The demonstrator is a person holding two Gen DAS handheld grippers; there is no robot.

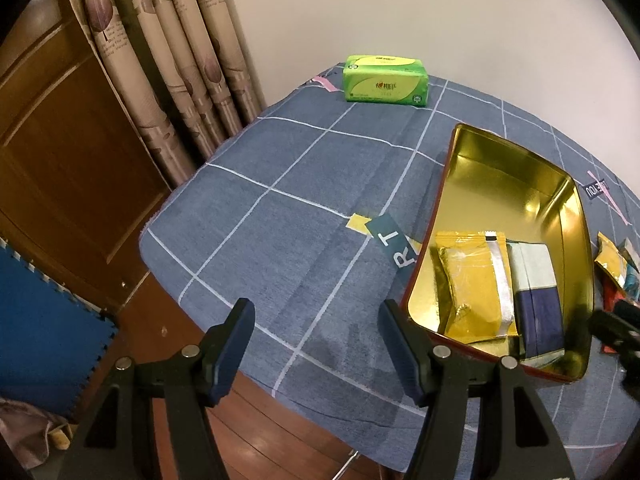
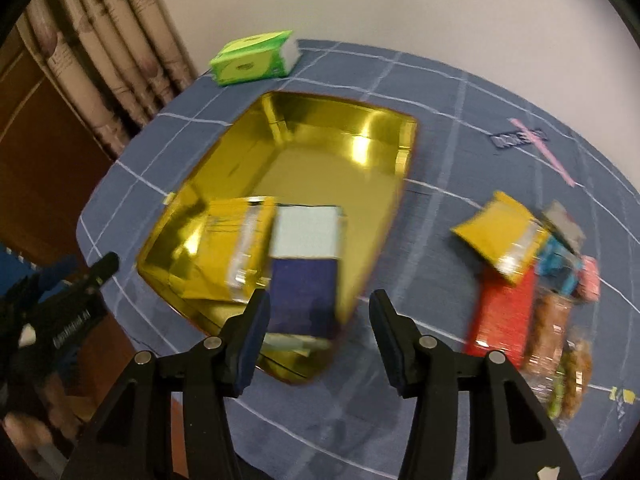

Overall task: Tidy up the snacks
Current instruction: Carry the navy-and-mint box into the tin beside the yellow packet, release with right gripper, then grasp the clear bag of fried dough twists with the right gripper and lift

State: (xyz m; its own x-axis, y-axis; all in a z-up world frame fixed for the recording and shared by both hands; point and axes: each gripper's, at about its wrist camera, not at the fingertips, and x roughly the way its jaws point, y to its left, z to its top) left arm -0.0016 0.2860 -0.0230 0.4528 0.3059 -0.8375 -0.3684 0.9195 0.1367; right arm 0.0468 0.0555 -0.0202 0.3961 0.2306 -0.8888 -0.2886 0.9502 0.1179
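Both my tools, left tool and right tool, are apart and hold nothing. The gold tin holds two snacks; the snack pile lies beside it. The green tissue pack sits far back, with bare worktop between.

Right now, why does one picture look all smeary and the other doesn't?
Right wrist view: motion blur smears the tin and the snack pile. Left wrist view: sharp, with glare on the tin's gold wall. Both views curve at the edges, a fisheye effect.

tin: gold | tablecloth: blue, white grid | tissue pack: green
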